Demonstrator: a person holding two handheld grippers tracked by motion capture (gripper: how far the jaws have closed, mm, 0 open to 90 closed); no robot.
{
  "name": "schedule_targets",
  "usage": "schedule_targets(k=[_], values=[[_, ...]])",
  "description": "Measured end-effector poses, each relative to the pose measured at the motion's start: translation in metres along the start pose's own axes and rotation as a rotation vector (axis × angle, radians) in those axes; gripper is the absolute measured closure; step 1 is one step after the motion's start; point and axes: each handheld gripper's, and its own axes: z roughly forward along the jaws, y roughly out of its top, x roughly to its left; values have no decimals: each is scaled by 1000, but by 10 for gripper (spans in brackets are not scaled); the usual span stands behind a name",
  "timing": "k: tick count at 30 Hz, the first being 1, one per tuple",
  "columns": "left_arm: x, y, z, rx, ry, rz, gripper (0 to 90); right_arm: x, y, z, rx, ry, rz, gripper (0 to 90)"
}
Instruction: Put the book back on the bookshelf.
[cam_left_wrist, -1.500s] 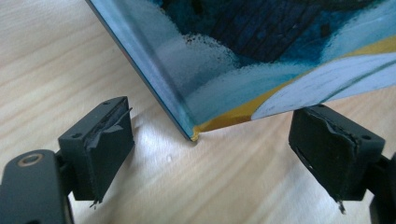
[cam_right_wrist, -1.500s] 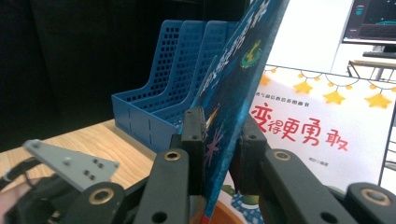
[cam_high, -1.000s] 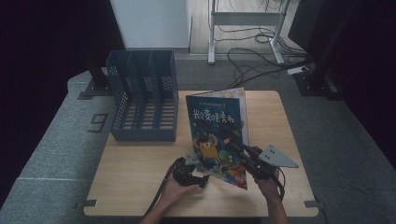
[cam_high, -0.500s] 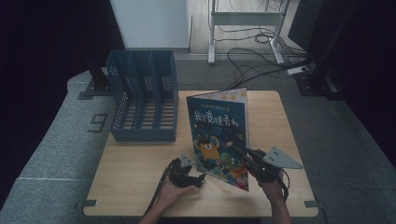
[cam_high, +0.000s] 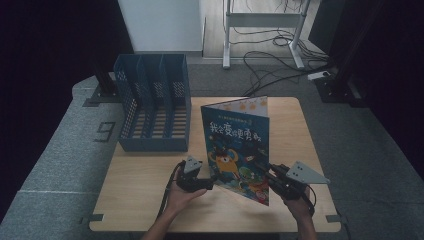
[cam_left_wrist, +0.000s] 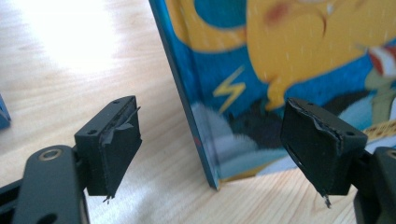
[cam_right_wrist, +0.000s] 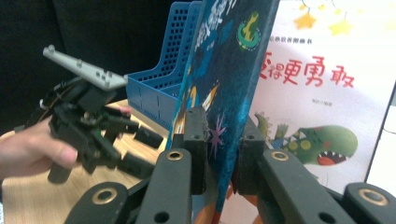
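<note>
Picture book (cam_high: 235, 145) stands clamped in right gripper (cam_right_wrist: 219, 154); left gripper (cam_left_wrist: 210, 149), jaws wide and just closing slightly, straddles its lower corner untouched.

One book (cam_high: 236, 145) stands near the tabletop's front edge; one blue file rack (cam_high: 152, 102) (three slots) sits at its back-left corner; two grippers, left (cam_high: 209, 183) and right (cam_high: 265, 170).

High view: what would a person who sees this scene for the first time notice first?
First comes the colourful picture book, standing upright near the middle of the wooden table. The right gripper is shut on its lower edge and holds it up. The left gripper is open, with the book's spine edge between its jaws but apart from both. The blue file rack stands at the table's far left.
</note>
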Motion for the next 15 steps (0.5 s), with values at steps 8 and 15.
schedule_targets(k=[8, 15], values=[[0, 22, -2, -37, -15, 10, 206, -5, -7, -6, 13, 3, -8, 759], [0, 31, 0, -40, -21, 24, 223, -9, -11, -8, 12, -1, -8, 746]])
